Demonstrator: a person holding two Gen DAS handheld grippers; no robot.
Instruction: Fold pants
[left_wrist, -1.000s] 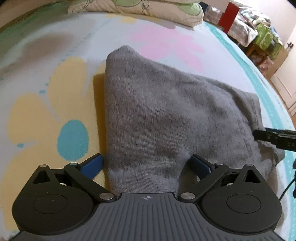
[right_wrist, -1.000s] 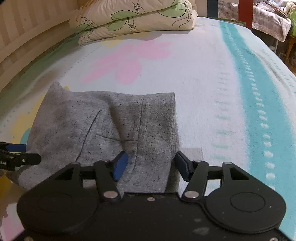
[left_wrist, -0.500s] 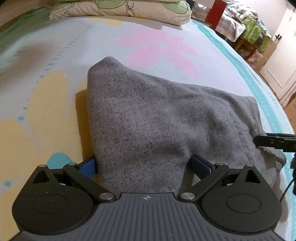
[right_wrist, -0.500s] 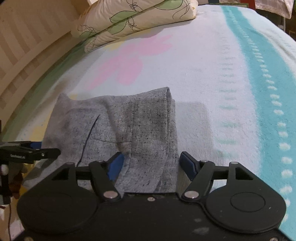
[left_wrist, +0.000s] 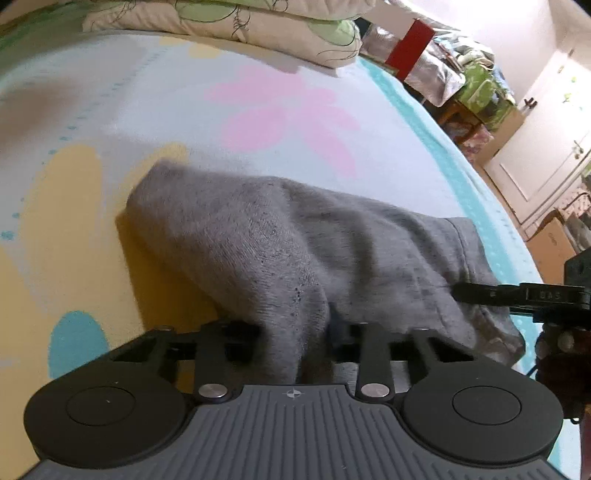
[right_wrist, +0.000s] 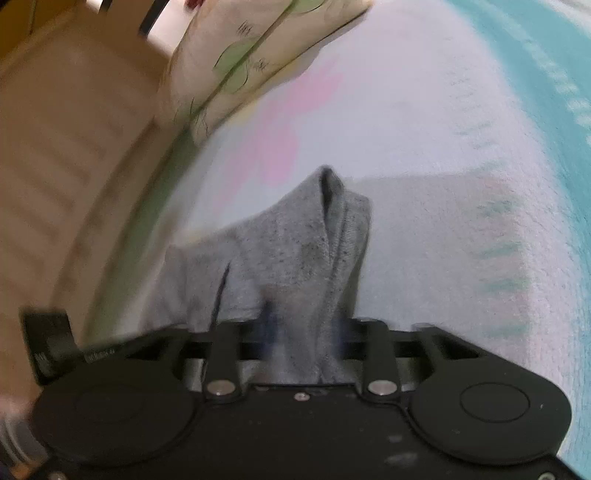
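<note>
Left claw (left_wrist: 295, 332) closing, gray pants (left_wrist: 295, 236) bunched between its pads at the near edge. Pants lie folded on the bed (left_wrist: 147, 110). Right claw (right_wrist: 306, 332) closing too, pinching the pants' right corner.

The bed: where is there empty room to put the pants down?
The flowered bedspread lies bare between the grey knit pants and the stacked leaf-print pillows, and along its teal stripe. It is crowded near both grippers, where the pants bunch.
</note>
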